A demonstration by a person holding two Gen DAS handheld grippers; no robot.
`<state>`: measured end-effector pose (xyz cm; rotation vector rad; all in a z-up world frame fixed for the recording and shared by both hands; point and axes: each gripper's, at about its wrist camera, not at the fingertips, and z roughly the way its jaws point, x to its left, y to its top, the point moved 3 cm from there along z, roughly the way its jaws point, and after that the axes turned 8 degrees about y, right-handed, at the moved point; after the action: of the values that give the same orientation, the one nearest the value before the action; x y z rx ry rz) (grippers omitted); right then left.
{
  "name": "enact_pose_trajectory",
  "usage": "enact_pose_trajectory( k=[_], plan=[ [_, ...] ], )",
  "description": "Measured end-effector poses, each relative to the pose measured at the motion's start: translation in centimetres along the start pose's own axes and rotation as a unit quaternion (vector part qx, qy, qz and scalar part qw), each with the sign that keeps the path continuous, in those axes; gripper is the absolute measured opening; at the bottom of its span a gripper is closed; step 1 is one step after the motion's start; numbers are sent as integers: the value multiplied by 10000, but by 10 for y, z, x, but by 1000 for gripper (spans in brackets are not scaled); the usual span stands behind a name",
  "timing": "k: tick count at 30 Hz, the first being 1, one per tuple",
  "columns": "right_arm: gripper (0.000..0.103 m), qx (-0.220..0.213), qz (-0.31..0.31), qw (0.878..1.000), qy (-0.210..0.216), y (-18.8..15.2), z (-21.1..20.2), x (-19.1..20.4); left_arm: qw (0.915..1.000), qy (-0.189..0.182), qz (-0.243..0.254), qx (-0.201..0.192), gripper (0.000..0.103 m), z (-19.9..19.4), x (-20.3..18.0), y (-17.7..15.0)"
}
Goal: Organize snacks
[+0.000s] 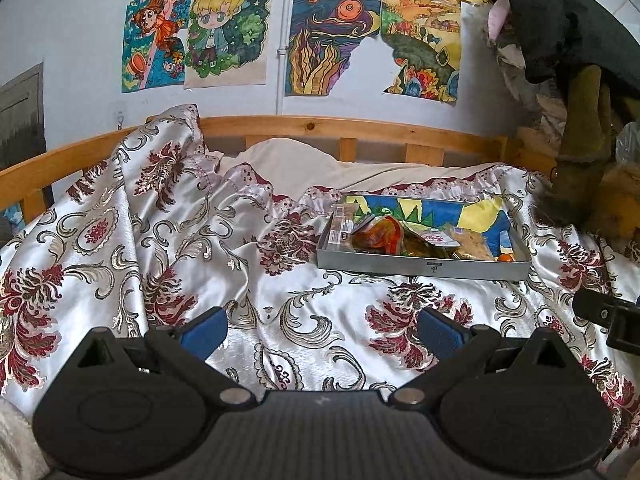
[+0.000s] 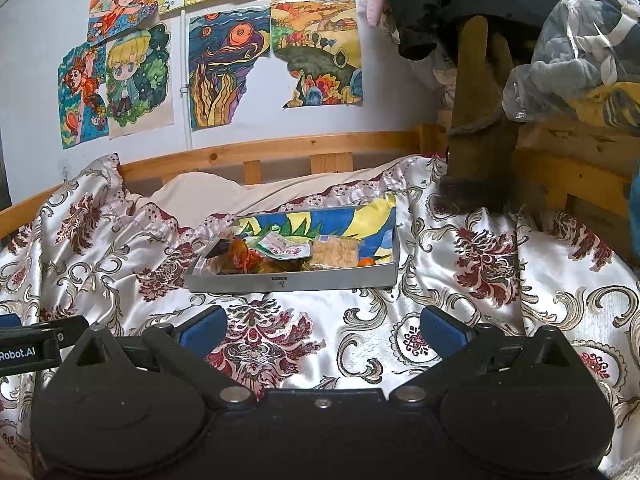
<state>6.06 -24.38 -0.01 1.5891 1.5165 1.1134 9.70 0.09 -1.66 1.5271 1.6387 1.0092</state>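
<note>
From the left wrist view, the left claw (image 1: 322, 332) hangs low over the bed with its blue pads spread wide apart and nothing between them. The bedspread (image 1: 120, 248), a shiny white satin with dark red flowers and grey scrolls, fills the lower picture. The grey tray (image 1: 420, 266) sits on it, beyond the claw and off to its right, well apart from the pads. Snack packets (image 1: 404, 238) lie heaped inside the tray toward its near wall, among them an orange-red wrapped one and a pale flaky block; a small orange piece (image 1: 506, 257) rests in the tray's near right corner. A colourful paper (image 1: 472, 212) lines the tray's far side. Behind the tray runs the wooden headboard (image 1: 320, 128), and above that drawings (image 1: 336, 36) are stuck on the wall. At the right edge, nearer than the tray, a black part of the other tool (image 1: 604, 312) pokes in.

From the right wrist view, the right claw (image 2: 322, 330) is likewise spread, empty, above the bedspread. The tray (image 2: 292, 280) lies straight beyond it, slightly left, not touched. The snack packets (image 2: 280, 254) sit along the tray's near side.
</note>
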Motion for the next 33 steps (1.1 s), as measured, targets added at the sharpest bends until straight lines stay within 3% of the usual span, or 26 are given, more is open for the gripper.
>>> enact_pose_trajectory(
  k=[33],
  plan=[
    [102,5,-1,10000,-10,0,0,1,10000,15,70,-23,103,0,0,0]
  ],
)
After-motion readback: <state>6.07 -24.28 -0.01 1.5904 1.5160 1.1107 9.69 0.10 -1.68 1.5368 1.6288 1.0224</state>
